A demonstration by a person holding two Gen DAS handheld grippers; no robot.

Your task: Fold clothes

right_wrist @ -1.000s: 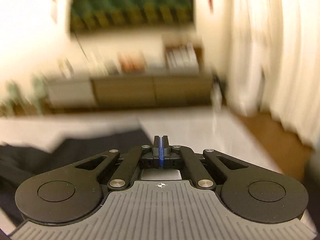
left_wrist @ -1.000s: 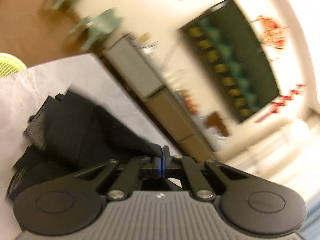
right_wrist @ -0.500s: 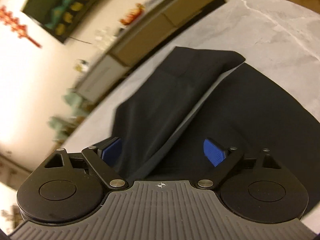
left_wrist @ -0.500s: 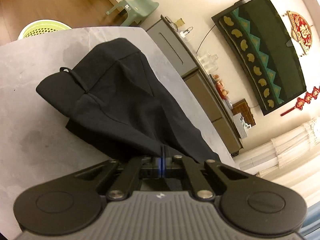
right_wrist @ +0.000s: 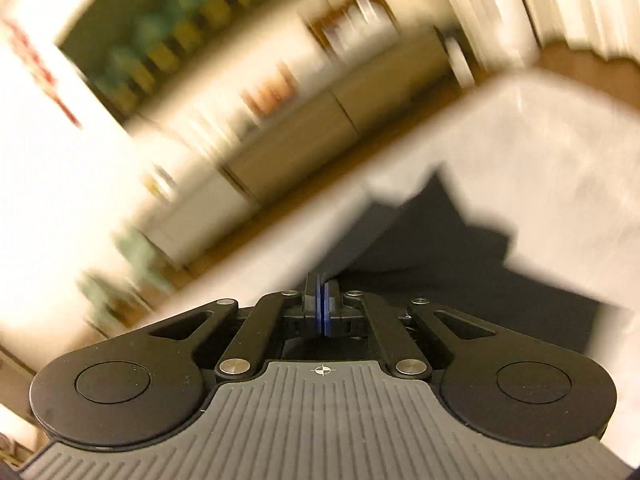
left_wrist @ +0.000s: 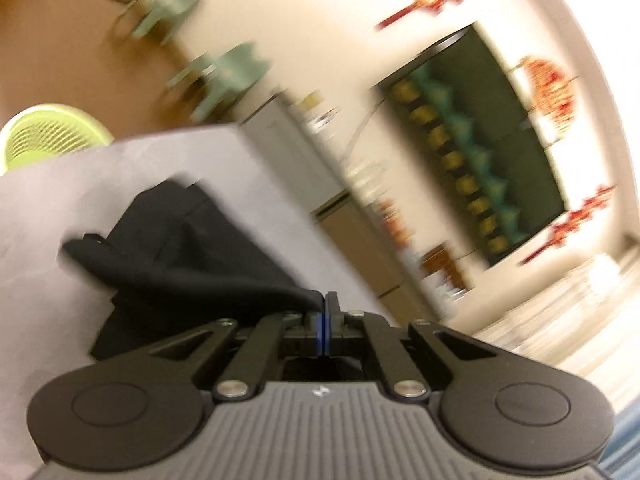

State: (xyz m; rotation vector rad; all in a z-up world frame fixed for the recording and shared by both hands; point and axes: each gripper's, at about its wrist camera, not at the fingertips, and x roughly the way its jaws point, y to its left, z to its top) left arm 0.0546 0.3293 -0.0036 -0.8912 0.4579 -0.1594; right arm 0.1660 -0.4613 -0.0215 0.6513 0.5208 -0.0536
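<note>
1. Left claw [left_wrist: 324, 304]: clamped on a fold of the black garment [left_wrist: 192, 248], as half a second ago.
2. Right claw [right_wrist: 323, 292]: jaws wide half a second ago, now closed on the garment's edge; both grips set, so the fold can proceed.
3. Garment lies ahead of both claws on the grey surface [left_wrist: 100, 168].
4. Green basket [left_wrist: 48, 136] sits beyond the surface, far left; nothing obstructs.
</note>
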